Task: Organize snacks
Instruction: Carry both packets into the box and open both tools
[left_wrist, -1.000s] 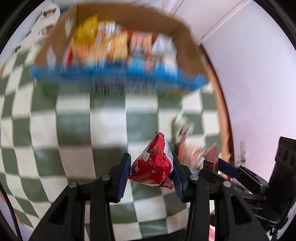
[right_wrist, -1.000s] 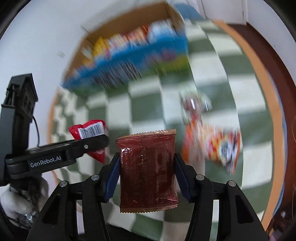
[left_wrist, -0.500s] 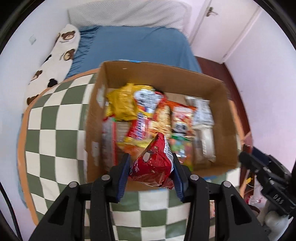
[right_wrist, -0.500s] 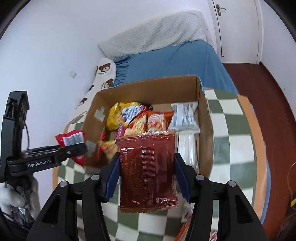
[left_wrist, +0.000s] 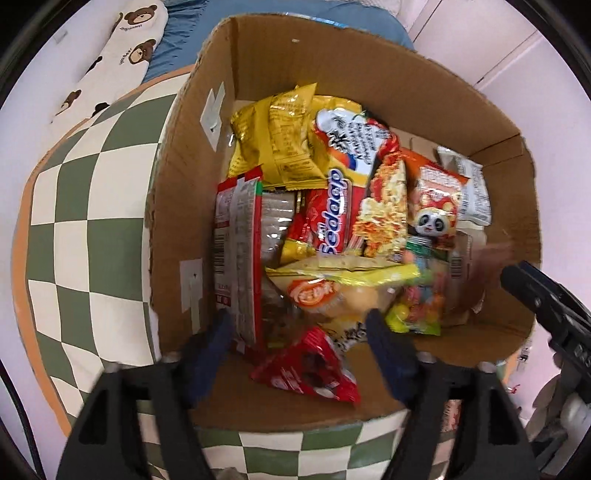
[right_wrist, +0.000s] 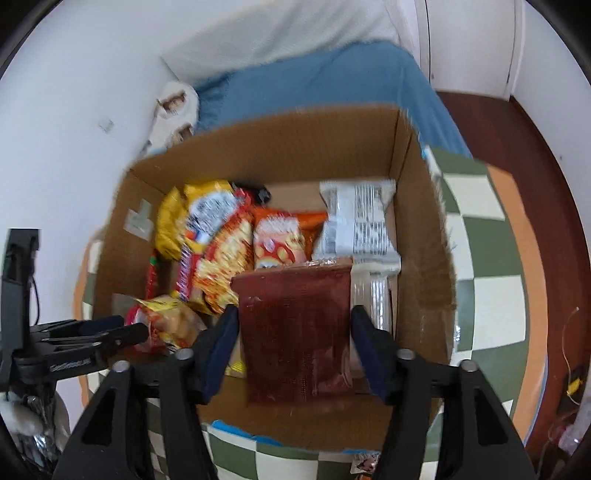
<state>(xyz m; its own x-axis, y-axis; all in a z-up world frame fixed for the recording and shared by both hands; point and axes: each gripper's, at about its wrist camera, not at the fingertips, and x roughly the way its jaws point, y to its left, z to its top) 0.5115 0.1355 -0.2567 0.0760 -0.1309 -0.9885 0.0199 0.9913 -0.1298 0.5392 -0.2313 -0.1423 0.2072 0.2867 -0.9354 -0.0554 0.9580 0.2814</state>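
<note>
An open cardboard box (left_wrist: 192, 147) full of snack packets stands on the green-and-white checked table (left_wrist: 92, 206). My left gripper (left_wrist: 301, 332) is open over the box's near side, and a red snack packet (left_wrist: 308, 371) lies loose between and below its fingers, against the near wall. My right gripper (right_wrist: 291, 332) hovers over the box (right_wrist: 424, 258) with its jaws spread slightly wider than a dark brown packet (right_wrist: 295, 332) that hangs between them, blurred. The right gripper's tip (left_wrist: 535, 291) also shows at the right of the left wrist view.
Inside the box lie yellow bags (left_wrist: 273, 140), a red noodle packet (left_wrist: 332, 214), a panda snack (left_wrist: 432, 218) and white wrappers (right_wrist: 356, 221). A blue bed (right_wrist: 332, 81) with a bear-print pillow (left_wrist: 110, 62) stands behind the table. A snack (right_wrist: 364, 461) lies on the table in front.
Both grippers moved forward and down over the box. The left jaws opened and the red packet dropped free. The right jaws widened around the brown packet.
</note>
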